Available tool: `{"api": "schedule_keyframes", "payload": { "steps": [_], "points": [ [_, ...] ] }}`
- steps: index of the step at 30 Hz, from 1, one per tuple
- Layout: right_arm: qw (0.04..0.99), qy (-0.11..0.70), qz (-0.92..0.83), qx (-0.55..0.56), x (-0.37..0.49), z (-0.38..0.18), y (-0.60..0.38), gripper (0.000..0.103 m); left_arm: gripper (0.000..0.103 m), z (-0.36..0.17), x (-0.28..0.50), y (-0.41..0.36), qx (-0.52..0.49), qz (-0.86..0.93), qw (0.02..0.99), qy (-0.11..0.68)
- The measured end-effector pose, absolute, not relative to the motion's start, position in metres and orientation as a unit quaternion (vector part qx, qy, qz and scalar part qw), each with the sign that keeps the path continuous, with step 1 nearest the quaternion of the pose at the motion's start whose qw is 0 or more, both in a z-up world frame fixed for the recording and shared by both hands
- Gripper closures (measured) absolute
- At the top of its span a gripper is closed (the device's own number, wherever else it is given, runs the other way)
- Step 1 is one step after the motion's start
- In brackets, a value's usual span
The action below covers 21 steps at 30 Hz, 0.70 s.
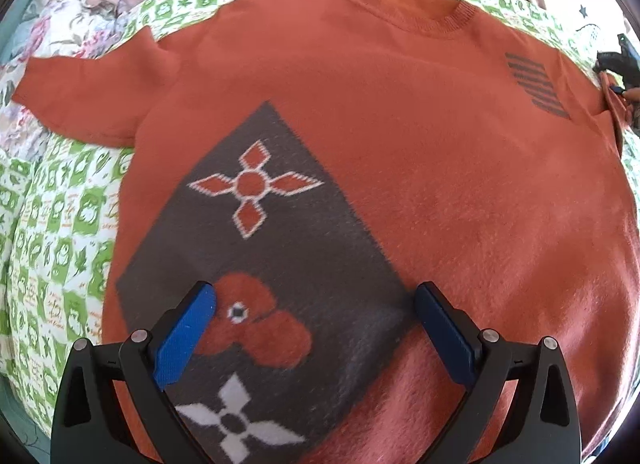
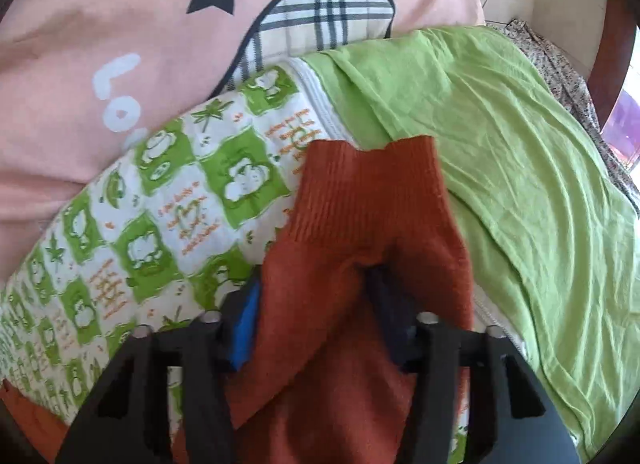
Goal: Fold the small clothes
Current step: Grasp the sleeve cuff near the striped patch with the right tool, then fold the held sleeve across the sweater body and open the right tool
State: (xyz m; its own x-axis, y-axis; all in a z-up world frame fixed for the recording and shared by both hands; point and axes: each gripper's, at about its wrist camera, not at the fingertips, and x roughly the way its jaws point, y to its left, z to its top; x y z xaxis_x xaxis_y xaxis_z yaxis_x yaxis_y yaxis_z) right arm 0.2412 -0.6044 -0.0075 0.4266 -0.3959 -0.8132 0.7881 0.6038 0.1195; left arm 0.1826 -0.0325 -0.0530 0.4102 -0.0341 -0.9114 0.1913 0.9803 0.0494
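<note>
We see the orange sweater [image 1: 360, 112] lying flat, front side up, on the green-and-white quilt [image 1: 52, 224] of the bed, collar away from us, one sleeve [image 1: 92, 100] spread out to the side. It has a grey patch with flower shapes [image 1: 260, 244] on the lower front.

Handling, as we judge it: knitted and fuzzy, so soft and floppy, light, no stiffness at all. It will sag and stretch if lifted by one point only. Not fragile, not slippery; the knit gives good friction w/ the pads. Best places to take hold are the firm ribbed edges, i.e. cuff, hem or collar, or the shoulder seam, approx. two points at once so the fold line stays straight.

Left gripper [image 1: 316, 308]: fingers [image 1: 188, 340] spread wide, hovering close over the grey patch near the hem. Nothing is between them, and we cannot tell if the tips touch the knit.

Right gripper [image 2: 316, 296]: it is at the other sleeve, w/ the ribbed cuff [image 2: 368, 184] sticking out forward over the quilt and a plain green sheet [image 2: 520, 184]. The fingers stand a little apart, on both sides of the bunched sleeve. The blue pad [image 2: 246, 328] lies against the fabric on one side; on the other side the fabric drapes over the finger, so we cannot tell whether it is pinched or only loosely resting there.
</note>
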Motion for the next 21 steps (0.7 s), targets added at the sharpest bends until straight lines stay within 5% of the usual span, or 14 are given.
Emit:
{"api": "schedule_keyframes", "payload": {
  "steps": [1,2,7,21],
  "points": [
    [0.809,0.377,-0.361,0.271,0.233,-0.007,-0.609,0.089,0.003,-0.052,0.183,-0.034,0.072,-0.071,0.837,0.537],
    [0.813,0.362,-0.353,0.289,0.224,-0.006,-0.612,0.091,0.003,-0.052,0.184,-0.035,0.072,-0.074,0.838,0.536],
    [0.863,0.288,-0.232,0.344,0.2,0.018,-0.584,0.093,0.003,-0.053,0.182,-0.047,0.076,-0.085,0.839,0.532],
    [0.875,0.339,0.125,0.321,0.257,0.028,-0.255,0.093,0.003,-0.011,0.181,-0.006,-0.005,-0.105,0.866,0.488]
  ]
}}
